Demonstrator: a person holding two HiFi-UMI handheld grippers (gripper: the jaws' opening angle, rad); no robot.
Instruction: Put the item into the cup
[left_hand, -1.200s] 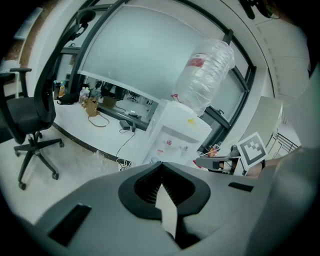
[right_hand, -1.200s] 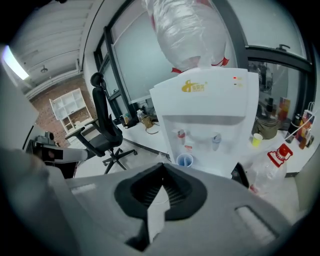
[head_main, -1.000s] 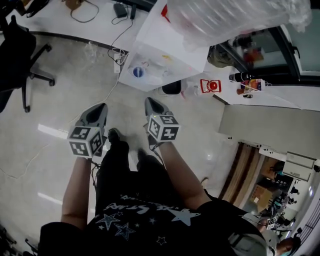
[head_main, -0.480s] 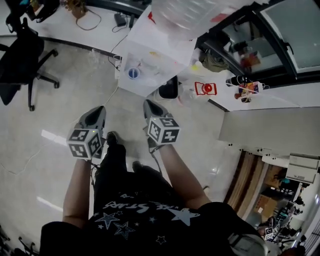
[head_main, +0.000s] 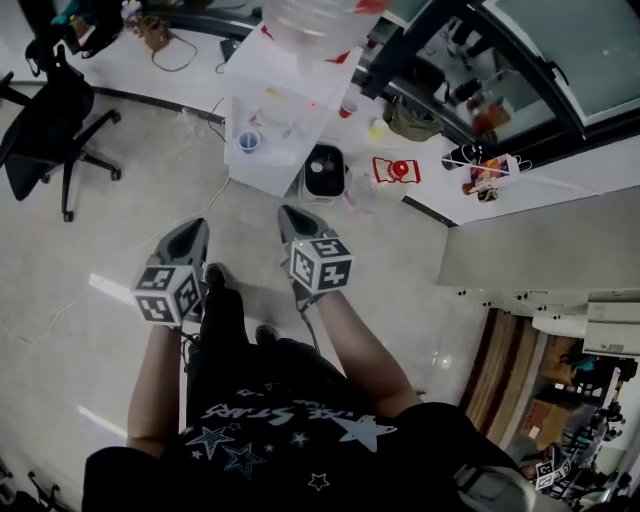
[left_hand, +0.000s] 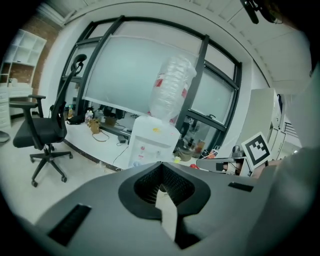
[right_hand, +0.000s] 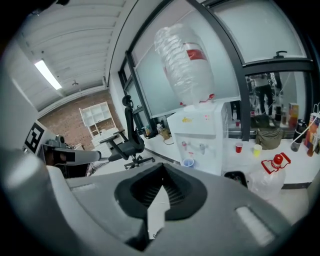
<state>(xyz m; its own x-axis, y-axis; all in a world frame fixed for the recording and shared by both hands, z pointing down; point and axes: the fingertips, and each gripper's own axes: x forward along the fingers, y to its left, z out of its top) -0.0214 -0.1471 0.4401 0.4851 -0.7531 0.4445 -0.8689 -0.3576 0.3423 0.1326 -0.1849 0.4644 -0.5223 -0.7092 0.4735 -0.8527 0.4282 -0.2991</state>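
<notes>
Head view first: both tools are held low over the pale floor, side by side and apart. The left tool and the right tool both point toward the water dispenser. A blue cup sits on the dispenser's front under the taps. A red cup and a yellow cup stand on the low white surface by the window. A black bin is just beside the dispenser, and an office chair is off to the left.

Left gripper view: the jaws are pressed together with nothing between them, and the dispenser is straight ahead.

Right gripper view: the jaws are together here too, and empty. The blue cup shows past the tip, with the red and yellow cups to its right. Both tools are well apart from every cup, and I cannot tell which item is meant
</notes>
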